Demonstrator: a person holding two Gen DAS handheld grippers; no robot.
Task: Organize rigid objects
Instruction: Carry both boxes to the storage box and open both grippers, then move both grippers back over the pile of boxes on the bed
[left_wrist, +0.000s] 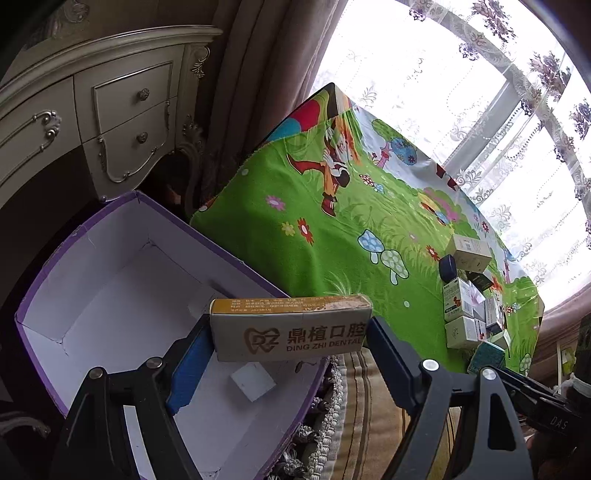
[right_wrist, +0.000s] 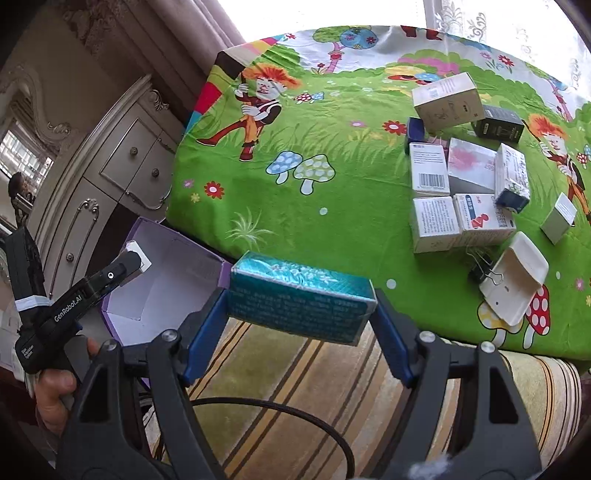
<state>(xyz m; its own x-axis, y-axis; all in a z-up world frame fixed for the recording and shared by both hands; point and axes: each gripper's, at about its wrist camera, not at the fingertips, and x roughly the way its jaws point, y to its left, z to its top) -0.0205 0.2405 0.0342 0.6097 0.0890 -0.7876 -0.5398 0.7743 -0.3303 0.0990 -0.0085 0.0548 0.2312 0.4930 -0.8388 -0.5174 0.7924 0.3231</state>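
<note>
left gripper (left_wrist: 291, 339): we are clamping the stiff, light tan cardboard dental box (left_wrist: 291, 332) by its ends.
right gripper (right_wrist: 301, 314): we are pinching the crushable teal carton (right_wrist: 299, 299) endwise.

The left gripper (left_wrist: 291, 332) covers both ends of the beige dental box (left_wrist: 291, 334), and that box hides part of the purple box's (left_wrist: 110, 280) white floor, whose near corner runs off the bottom edge. The small white square (left_wrist: 253, 380) on that floor cannot be identified. In the left wrist view the cluster of small boxes (left_wrist: 469, 295) at the far end of the surface (left_wrist: 295, 229) is too small for its print to be read. In the right wrist view the teal box's (right_wrist: 299, 295) lettering is blurred and the right gripper (right_wrist: 301, 314) hides its ends. The hand (right_wrist: 55, 387) is cut off by the frame's dark rim. The pink-printed box (right_wrist: 471, 162) is smeared.
</note>
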